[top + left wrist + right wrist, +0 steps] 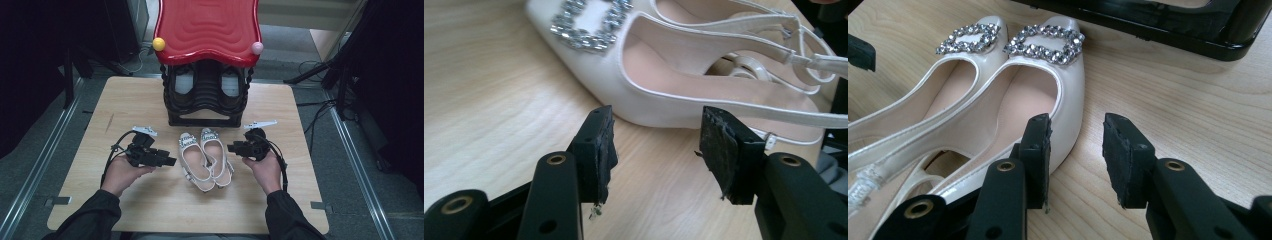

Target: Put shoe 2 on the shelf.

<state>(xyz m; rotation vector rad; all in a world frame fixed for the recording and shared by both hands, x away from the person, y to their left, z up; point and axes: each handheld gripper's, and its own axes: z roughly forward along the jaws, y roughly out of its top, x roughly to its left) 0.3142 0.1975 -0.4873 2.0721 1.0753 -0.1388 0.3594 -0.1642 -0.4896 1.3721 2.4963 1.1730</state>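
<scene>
Starting nearest the person, the high view shows two dark sleeves and two hands coming onto the wooden table (pixel 150 200). The left gripper (pixel 170 161) and the right gripper (pixel 231 147) point inward at a pair of white shoes (pixel 206 159) that lies between them, toes pointing away from the person. Both grippers stand just beside the shoes, and each has its jaws spread with nothing between them.

The left gripper view adds what the high view cannot give: the worn black pads (pixel 719 150) and bare wood in the gap, with the left shoe (pixel 684 75) just behind, not touched. The right gripper view shows both sparkling buckles (pixel 1045 44) clearly, and the right shoe (pixel 1033 100) passes behind one jaw; whether it touches, I cannot tell.

Farther back stands a black rack (pixel 204 100) with dark shoes (pixel 184 80) inside, under a red wavy top (pixel 207 27) bearing a yellow ball (pixel 159 44) and a pink ball (pixel 257 48).
</scene>
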